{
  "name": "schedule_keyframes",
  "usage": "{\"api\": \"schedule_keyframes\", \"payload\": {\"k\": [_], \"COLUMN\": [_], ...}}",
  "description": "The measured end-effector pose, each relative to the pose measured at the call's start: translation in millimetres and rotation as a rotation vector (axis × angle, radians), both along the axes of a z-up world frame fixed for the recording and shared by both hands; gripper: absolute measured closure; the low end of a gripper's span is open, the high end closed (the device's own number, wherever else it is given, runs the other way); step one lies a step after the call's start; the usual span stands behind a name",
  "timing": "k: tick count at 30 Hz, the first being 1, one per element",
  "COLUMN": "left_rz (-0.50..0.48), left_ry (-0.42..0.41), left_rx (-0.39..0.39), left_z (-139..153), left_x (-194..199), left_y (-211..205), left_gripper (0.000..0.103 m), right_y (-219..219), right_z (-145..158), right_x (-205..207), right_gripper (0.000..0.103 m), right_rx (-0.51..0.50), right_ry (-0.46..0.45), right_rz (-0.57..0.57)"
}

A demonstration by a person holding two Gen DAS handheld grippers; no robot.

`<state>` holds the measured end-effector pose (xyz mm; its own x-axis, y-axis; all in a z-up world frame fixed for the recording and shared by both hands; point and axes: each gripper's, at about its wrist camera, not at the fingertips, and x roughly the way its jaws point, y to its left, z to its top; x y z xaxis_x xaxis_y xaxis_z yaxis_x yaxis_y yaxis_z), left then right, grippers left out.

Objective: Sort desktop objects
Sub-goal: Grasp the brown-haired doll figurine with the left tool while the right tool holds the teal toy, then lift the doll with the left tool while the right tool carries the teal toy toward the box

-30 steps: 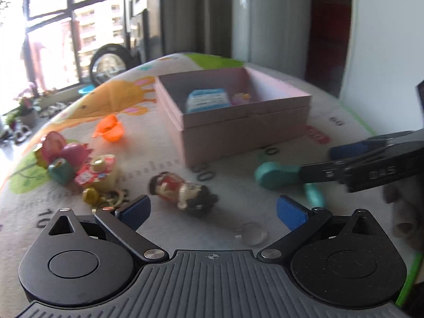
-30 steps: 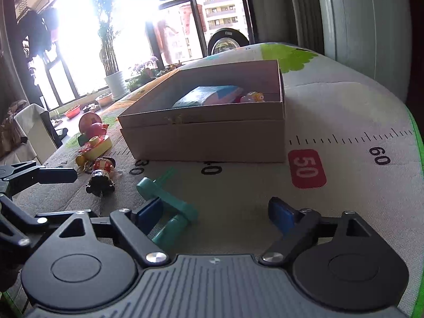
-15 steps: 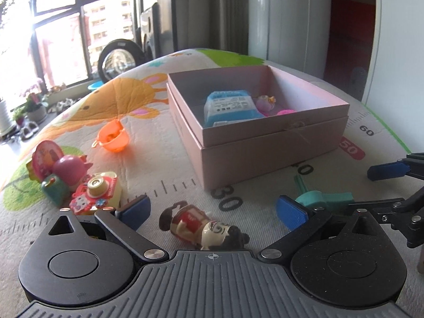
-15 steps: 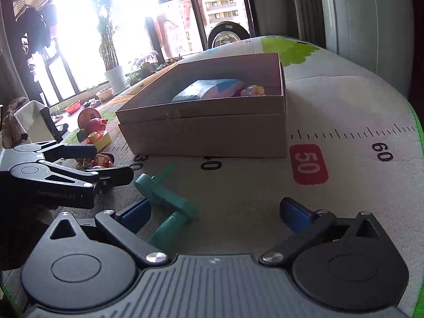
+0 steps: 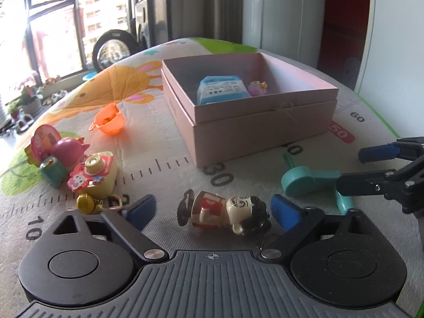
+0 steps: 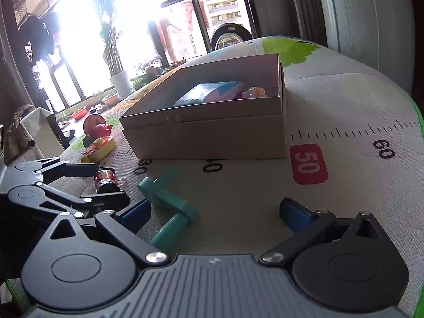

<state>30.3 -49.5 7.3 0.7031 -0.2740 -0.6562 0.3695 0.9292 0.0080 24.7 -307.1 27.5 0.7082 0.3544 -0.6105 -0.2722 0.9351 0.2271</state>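
Note:
A small doll figure [image 5: 225, 210] in red with black hair lies on the play mat between the fingers of my open left gripper [image 5: 212, 210]; it also shows in the right wrist view [image 6: 106, 179]. A teal toy hair dryer [image 5: 308, 182] lies to its right, at the left finger of my open right gripper [image 6: 216, 210], where it shows too [image 6: 169, 206]. The open pink box [image 5: 265, 129] behind holds a blue packet [image 5: 221, 88] and a small pink toy [image 5: 255, 87].
An orange cup toy [image 5: 108, 122], a pink and teal toy cluster [image 5: 57, 153], a yellow toy camera [image 5: 98, 172] and a gold bell keyring [image 5: 86, 201] lie on the left of the mat. The mat's green edge [image 5: 389, 129] runs at the right.
My left gripper has moved forward and lowered, so the doll now lies between its fingers. The right gripper has shifted slightly and stays open by the teal hair dryer.

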Motion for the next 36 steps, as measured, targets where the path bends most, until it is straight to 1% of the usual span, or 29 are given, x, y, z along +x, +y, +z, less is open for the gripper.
{"api": "schedule_keyframes", "payload": {"k": [1, 3, 4, 5, 6, 7, 8, 10, 11, 12, 13, 14, 16, 17, 19, 22, 23, 25, 27, 29, 31, 33, 34, 35, 36], "left_rz": [0.003, 0.017, 0.024, 0.031, 0.041, 0.049, 0.062, 0.083, 0.09, 0.1, 0.107, 0.113, 0.114, 0.11, 0.1, 0.08, 0.073, 0.058, 0.035, 0.021, 0.012, 0.026, 0.028, 0.025, 0.018], "left_ry": [0.007, -0.002, -0.008, -0.008, -0.007, -0.003, 0.003, 0.01, 0.013, 0.015, 0.014, 0.014, 0.007, 0.001, -0.019, -0.061, -0.077, -0.115, -0.163, -0.233, -0.298, -0.319, -0.311, -0.298, -0.277], "left_rx": [-0.001, 0.005, 0.008, 0.009, 0.009, 0.006, 0.001, -0.014, -0.021, -0.025, -0.026, -0.025, -0.026, -0.027, -0.028, -0.032, -0.032, -0.037, -0.042, -0.04, -0.033, -0.037, -0.046, -0.056, -0.062], "left_z": [1.1, 3.4, 4.4, 5.1, 5.3, 5.2, 4.8, 4.8, 5.2, 5.4, 5.7, 6.7, 9.9, 11.9, 17.6, 30.6, 36.1, 50.6, 69.0, 90.4, 107.2, 114.6, 114.6, 112.1, 107.0], "left_x": [-0.8, -5.8, -10.3, -14.9, -20.2, -24.4, -29.4, -37.0, -39.2, -40.8, -41.7, -42.7, -45.5, -46.8, -50.5, -57.0, -59.1, -62.4, -62.2, -58.8, -52.1, -44.2, -41.8, -40.8, -40.7], "left_y": [1.2, 4.6, 8.0, 11.7, 15.6, 19.6, 23.9, 32.4, 35.7, 38.7, 40.5, 41.7, 42.9, 42.4, 39.8, 34.3, 32.3, 28.8, 25.6, 21.1, 14.7, 10.7, 9.9, 9.3, 7.8], "left_gripper": [0.031, 0.031, 0.031, 0.031, 0.031, 0.031, 0.031, 0.031, 0.031, 0.031, 0.031, 0.031, 0.031, 0.031, 0.031, 0.031, 0.031, 0.031, 0.031, 0.031, 0.031, 0.031, 0.031, 0.031, 0.031], "right_y": [4.0, 17.9, 26.4, 36.3, 45.9, 54.7, 63.0, 74.5, 77.4, 78.2, 78.8, 79.2, 77.8, 76.2, 71.7, 61.2, 56.6, 46.8, 37.3, 28.2, 21.0, 18.6, 17.8, 17.9, 18.5], "right_z": [1.9, 6.5, 9.0, 10.8, 11.8, 11.7, 10.6, 6.5, 4.9, 5.3, 6.4, 8.3, 14.1, 17.0, 24.2, 41.4, 49.2, 68.2, 92.4, 114.1, 127.6, 126.3, 120.6, 111.9, 100.8], "right_x": [-3.1, -10.4, -14.4, -17.0, -17.7, -16.5, -13.4, -3.7, 0.7, 4.4, 6.6, 7.0, 2.8, -0.6, -8.6, -20.6, -23.7, -28.0, -30.5, -28.8, -24.2, -19.7, -18.3, -17.6, -18.1], "right_gripper": [0.0, 0.001, 0.005, 0.012, 0.015, 0.023, 0.034, 0.045, 0.05, 0.052, 0.059, 0.072, 0.083, 0.094, 0.094, 0.094, 0.101, 0.103, 0.103, 0.103, 0.103, 0.102, 0.099, 0.086, 0.077], "right_rx": [-0.026, -0.096, -0.132, -0.171, -0.203, -0.229, -0.252, -0.289, -0.289, -0.277, -0.268, -0.269, -0.261, -0.254, -0.245, -0.218, -0.202, -0.168, -0.146, -0.12, -0.11, -0.139, -0.143, -0.14, -0.137], "right_ry": [-0.02, -0.066, -0.088, -0.099, -0.102, -0.099, -0.095, -0.082, -0.076, -0.068, -0.055, -0.045, -0.04, -0.036, -0.034, -0.057, -0.069, -0.099, -0.153, -0.196, -0.225, -0.224, -0.201, -0.161, -0.126], "right_rz": [0.006, 0.065, 0.1, 0.136, 0.165, 0.187, 0.206, 0.215, 0.213, 0.215, 0.217, 0.218, 0.238, 0.25, 0.26, 0.259, 0.254, 0.243, 0.228, 0.217, 0.203, 0.203, 0.21, 0.23, 0.251]}}
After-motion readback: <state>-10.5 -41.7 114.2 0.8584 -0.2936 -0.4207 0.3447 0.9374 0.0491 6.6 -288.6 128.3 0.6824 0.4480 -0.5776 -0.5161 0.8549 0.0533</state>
